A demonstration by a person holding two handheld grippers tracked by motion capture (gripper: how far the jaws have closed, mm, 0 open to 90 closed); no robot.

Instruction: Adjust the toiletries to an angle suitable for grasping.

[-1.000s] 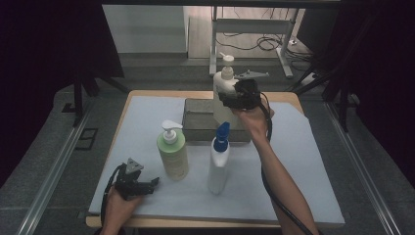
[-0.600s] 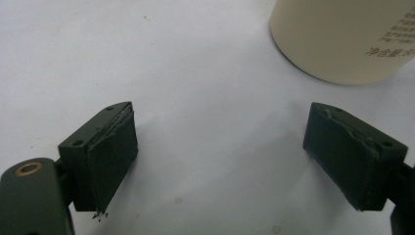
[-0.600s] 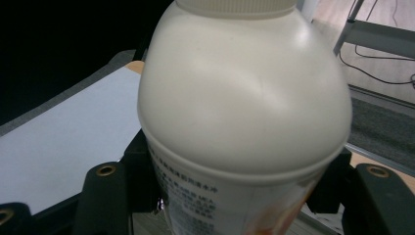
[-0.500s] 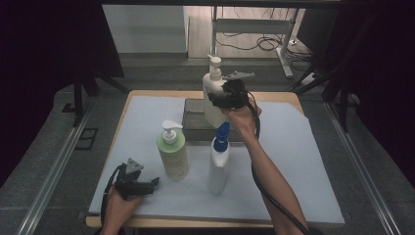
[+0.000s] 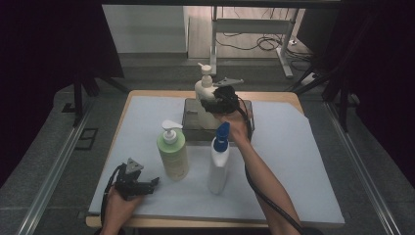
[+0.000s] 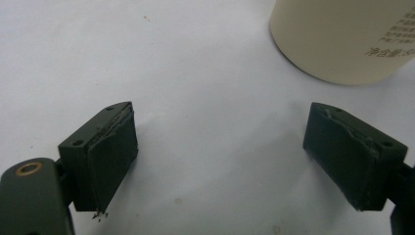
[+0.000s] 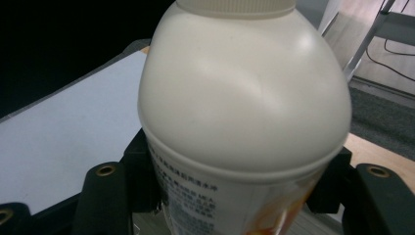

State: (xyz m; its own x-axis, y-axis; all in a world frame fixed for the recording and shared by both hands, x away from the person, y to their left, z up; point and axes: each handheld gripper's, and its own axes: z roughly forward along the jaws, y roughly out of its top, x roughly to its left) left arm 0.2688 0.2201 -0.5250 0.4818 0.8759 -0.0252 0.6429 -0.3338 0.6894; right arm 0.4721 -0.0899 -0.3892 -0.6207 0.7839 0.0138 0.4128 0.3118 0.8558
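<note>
The right gripper (image 7: 235, 191) is clenching the smooth, round-shouldered cream plastic pump bottle (image 7: 244, 112) at upper centre, above the grey tray (image 5: 192, 117). Its printed label is showing close up. The left gripper (image 6: 220, 161) is resting released on the matte white counter (image 6: 195, 88).

Three plastic bottles counted: one cream-white pump bottle (image 5: 204, 88), one pale green pump bottle (image 5: 172, 152), one tall white bottle with blue cap (image 5: 219, 159). One dark grey rectangular tray (image 5: 192, 119). Two black two-jaw grippers, left (image 5: 147, 185) and right (image 5: 208, 102).

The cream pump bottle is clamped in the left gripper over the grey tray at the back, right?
Not the left: the right gripper clamps the cream pump bottle over the grey tray, as the high view shows. The left gripper rests open near the front edge.
</note>
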